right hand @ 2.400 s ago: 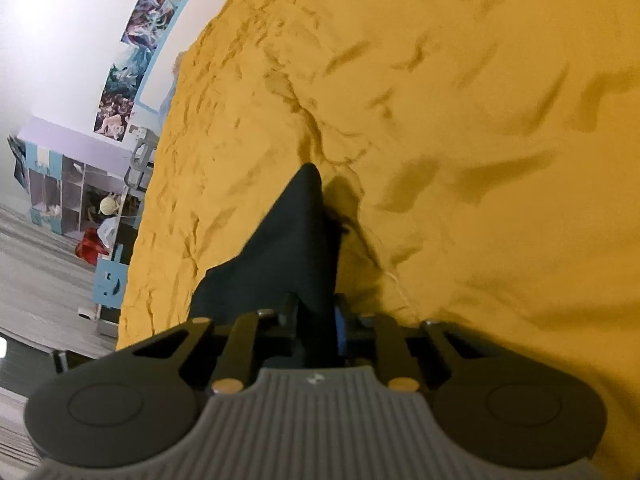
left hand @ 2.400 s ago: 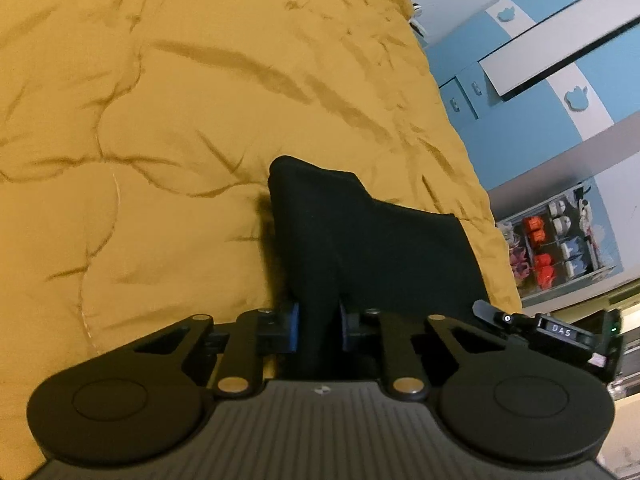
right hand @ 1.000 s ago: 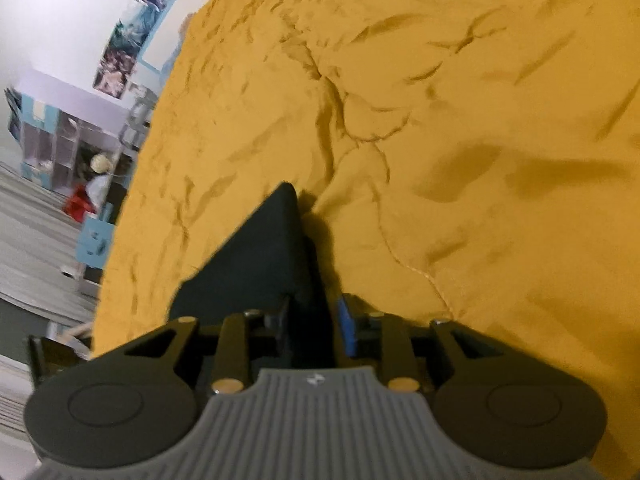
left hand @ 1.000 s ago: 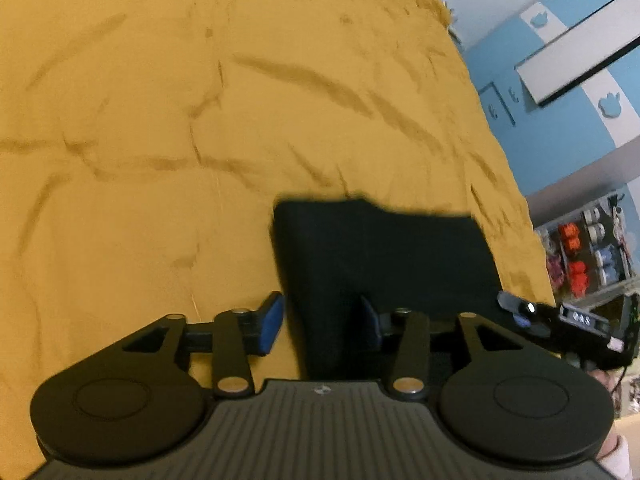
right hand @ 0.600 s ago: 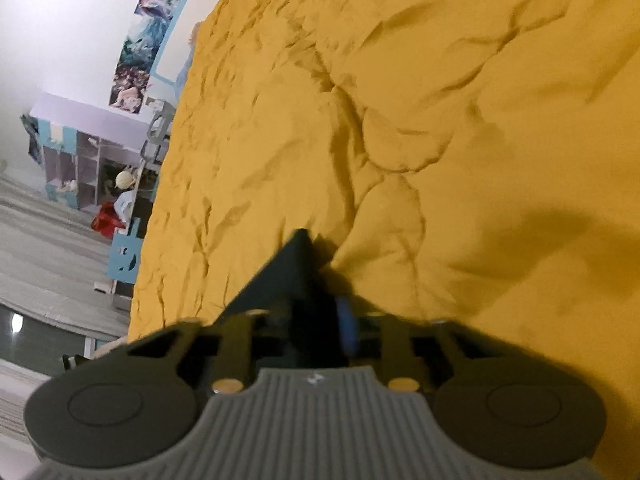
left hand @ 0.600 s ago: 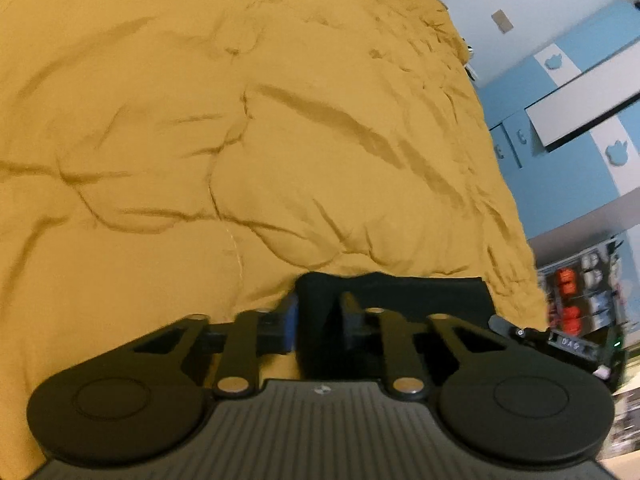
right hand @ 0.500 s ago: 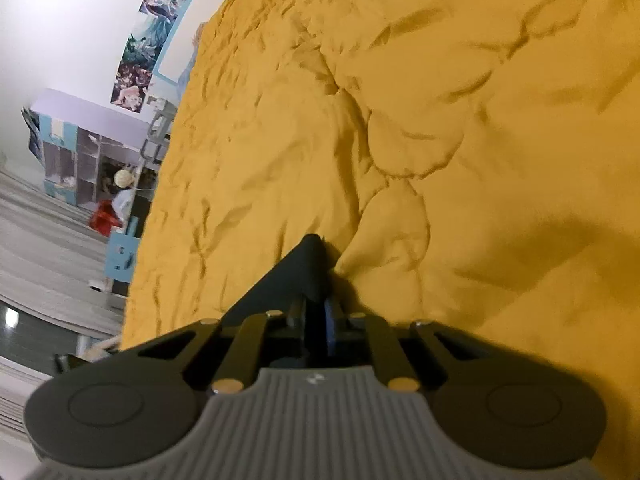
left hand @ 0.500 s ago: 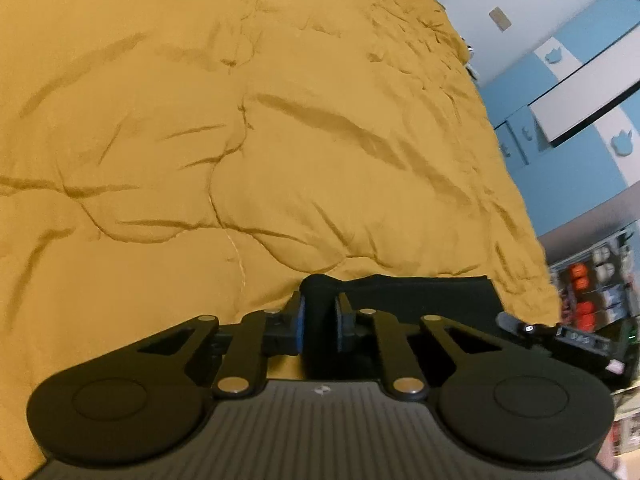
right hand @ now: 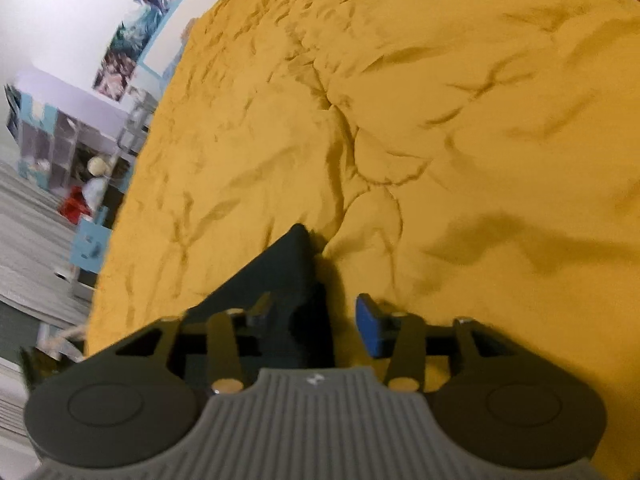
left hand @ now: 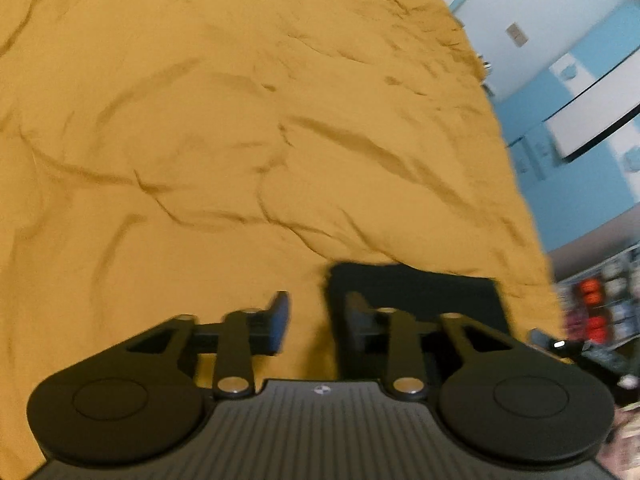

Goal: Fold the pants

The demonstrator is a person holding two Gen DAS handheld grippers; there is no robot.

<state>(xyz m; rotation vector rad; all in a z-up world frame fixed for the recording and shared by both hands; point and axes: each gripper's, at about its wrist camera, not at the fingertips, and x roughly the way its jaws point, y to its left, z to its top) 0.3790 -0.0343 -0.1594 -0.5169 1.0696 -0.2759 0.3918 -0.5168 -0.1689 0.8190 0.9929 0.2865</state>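
Note:
The black pants (left hand: 420, 292) lie folded flat on the yellow bedspread (left hand: 240, 120), low and right of centre in the left wrist view. My left gripper (left hand: 318, 312) is open, with its right finger over the pants' left edge and its left finger over bare bedspread. In the right wrist view the pants (right hand: 284, 276) show as a dark wedge at lower centre. My right gripper (right hand: 316, 312) is open, with its left finger over the pants and its right blue pad (right hand: 368, 324) over the bedspread (right hand: 440, 120). Neither gripper holds anything.
The bed's right edge drops off toward blue cabinets (left hand: 568, 152) and a shelf with red items (left hand: 596, 312). The other gripper's tip (left hand: 560, 346) shows at the lower right. In the right wrist view the bed's left edge borders a shelf unit (right hand: 60, 152) and a grey floor.
Both grippers were shut on the pants half a second ago and are now open. The pants have dropped flat onto the bedspread.

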